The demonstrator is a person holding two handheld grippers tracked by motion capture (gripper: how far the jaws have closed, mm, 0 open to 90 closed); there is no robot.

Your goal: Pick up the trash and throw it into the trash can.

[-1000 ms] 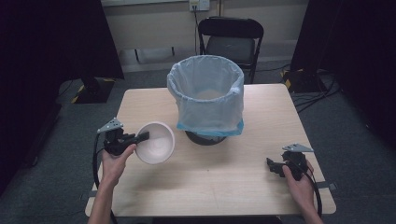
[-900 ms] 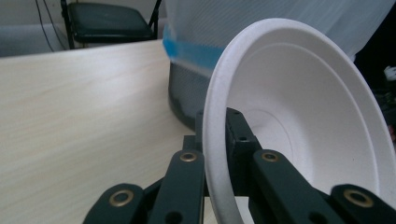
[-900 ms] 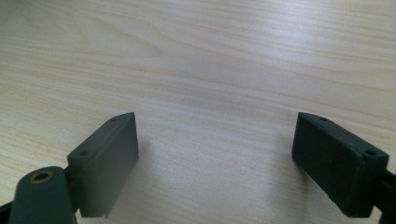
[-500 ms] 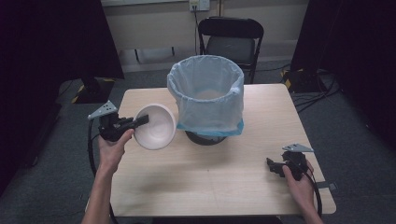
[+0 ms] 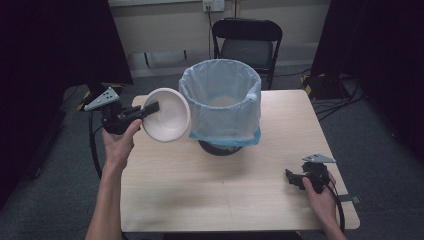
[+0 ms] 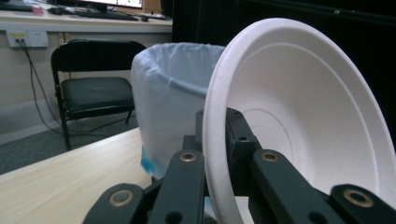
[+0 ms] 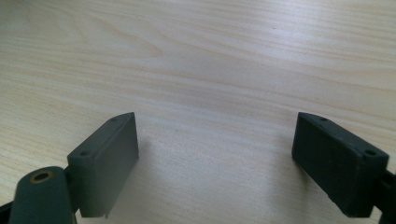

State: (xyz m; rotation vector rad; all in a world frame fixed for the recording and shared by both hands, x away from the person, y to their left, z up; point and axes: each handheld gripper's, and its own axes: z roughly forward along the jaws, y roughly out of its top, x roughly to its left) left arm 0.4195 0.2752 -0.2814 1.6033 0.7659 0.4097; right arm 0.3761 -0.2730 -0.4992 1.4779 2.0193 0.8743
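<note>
From the high view, the left tongs (image 5: 150,107) were clamped on the rim of the white bowl (image 5: 167,122), tipped on edge just short of the lined bin (image 5: 221,102), so the drop looked not yet done. Left gripper view: bowl (image 6: 299,116) pinched, bin (image 6: 173,93) right ahead, open table (image 6: 70,172) beside. Right gripper view: right tongs (image 7: 217,156) spread wide, empty, over bare table (image 7: 210,60).
</note>
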